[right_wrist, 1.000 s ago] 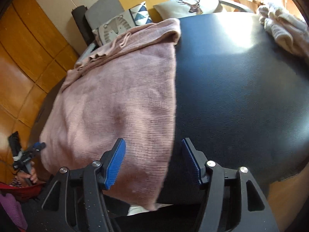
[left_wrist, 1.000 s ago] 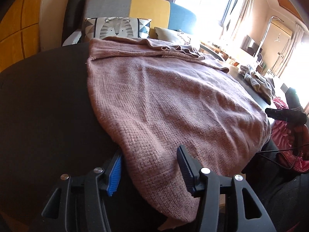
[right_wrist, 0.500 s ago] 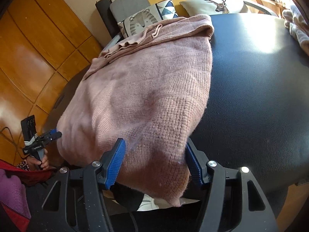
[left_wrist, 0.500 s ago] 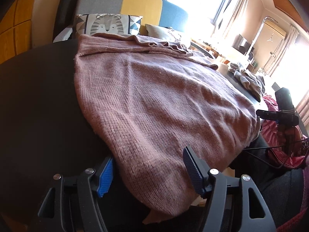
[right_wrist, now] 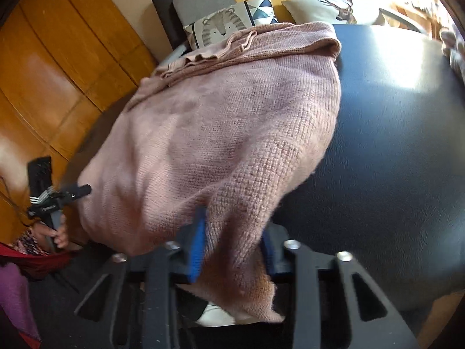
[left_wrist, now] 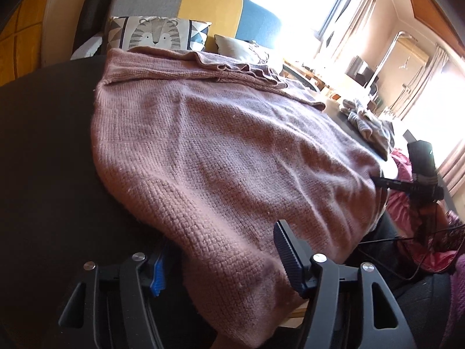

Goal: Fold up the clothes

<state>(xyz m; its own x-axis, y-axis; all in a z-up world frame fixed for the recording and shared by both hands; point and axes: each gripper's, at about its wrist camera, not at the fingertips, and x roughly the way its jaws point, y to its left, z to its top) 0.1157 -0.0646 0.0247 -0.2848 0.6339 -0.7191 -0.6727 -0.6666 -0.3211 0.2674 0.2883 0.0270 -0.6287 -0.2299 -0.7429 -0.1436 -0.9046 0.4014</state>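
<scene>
A pink knitted sweater (left_wrist: 221, 151) lies spread over the black table (left_wrist: 43, 160), and its near hem hangs over the table's front edge. My left gripper (left_wrist: 223, 261) is open at the hem's left corner, with the cloth lying between its wide-apart blue pads. In the right wrist view the sweater (right_wrist: 232, 122) bunches up at its right hem corner. My right gripper (right_wrist: 232, 247) is shut on that corner, and the knit is pinched between its narrowed pads. The collar end is folded over at the far side.
A heap of grey and white clothes (left_wrist: 369, 125) lies at the table's far right. Behind the table is a sofa with a tiger cushion (left_wrist: 157, 33). A wooden panelled wall (right_wrist: 58, 72) stands on the left. Bare black tabletop (right_wrist: 392, 145) stretches right of the sweater.
Both grippers moved in onto the sweater's near hem. The right gripper's fingers narrowed and took hold of the right corner, which now bunches up. The left gripper stays open around the left corner.
</scene>
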